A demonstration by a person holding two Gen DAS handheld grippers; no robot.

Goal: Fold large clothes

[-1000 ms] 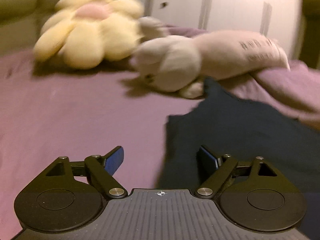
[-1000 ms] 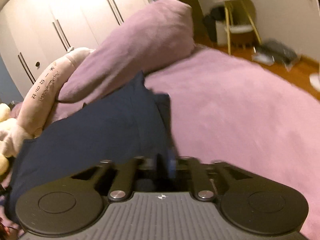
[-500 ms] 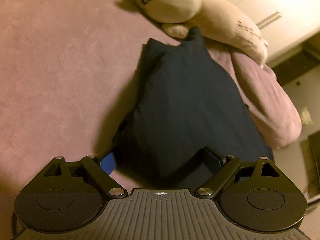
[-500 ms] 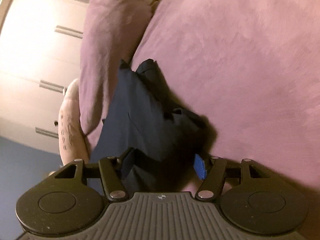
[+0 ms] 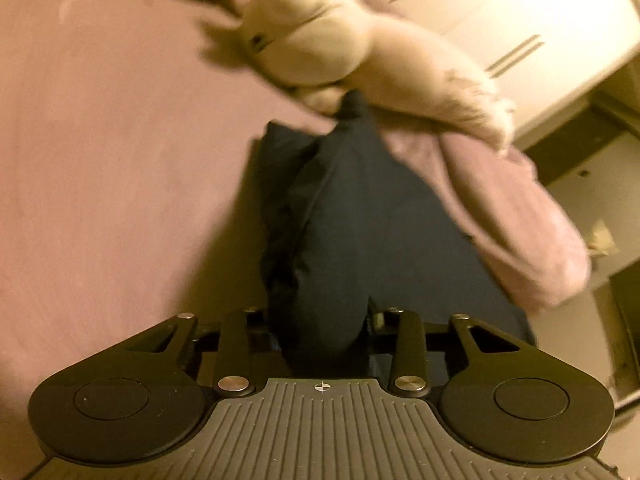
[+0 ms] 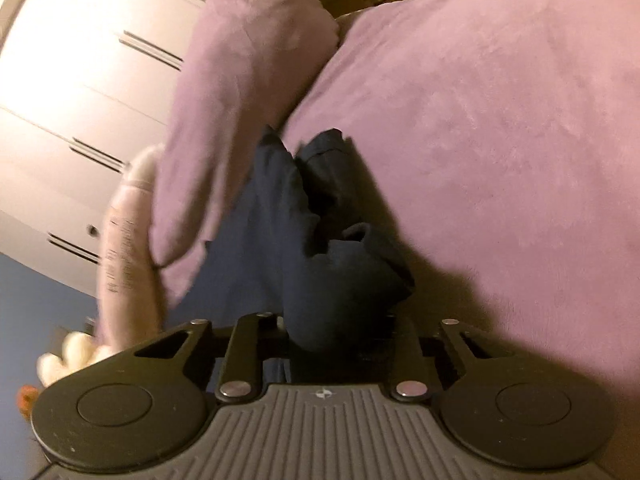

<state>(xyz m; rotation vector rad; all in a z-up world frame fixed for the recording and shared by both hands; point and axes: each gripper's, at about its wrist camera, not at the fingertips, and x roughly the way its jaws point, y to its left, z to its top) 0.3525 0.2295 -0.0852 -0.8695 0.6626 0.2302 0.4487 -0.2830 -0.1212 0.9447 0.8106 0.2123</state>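
A dark navy garment [image 5: 372,220] lies on the purple bed cover [image 5: 100,160], its far end against a plush toy. My left gripper [image 5: 322,332] is at the garment's near edge; its jaws are closing, and a thick bunch of the cloth fills the gap and hides the pads. In the right wrist view the same garment [image 6: 272,232] runs away from me with rumpled folds at its right side. My right gripper [image 6: 336,332] is closing too, with a wad of navy cloth squeezed between its fingers.
A cream plush toy [image 5: 340,48] and a purple pillow [image 5: 520,220] lie beyond the garment, the pillow [image 6: 240,80] leaning towards a white wardrobe [image 6: 60,100]. Bare purple cover [image 6: 500,140] spreads to the right. Floor and furniture show past the bed's far edge.
Both grippers tipped down over the garment's near edge, and their jaws drew in from wide apart onto bunched navy cloth. Both views rolled.
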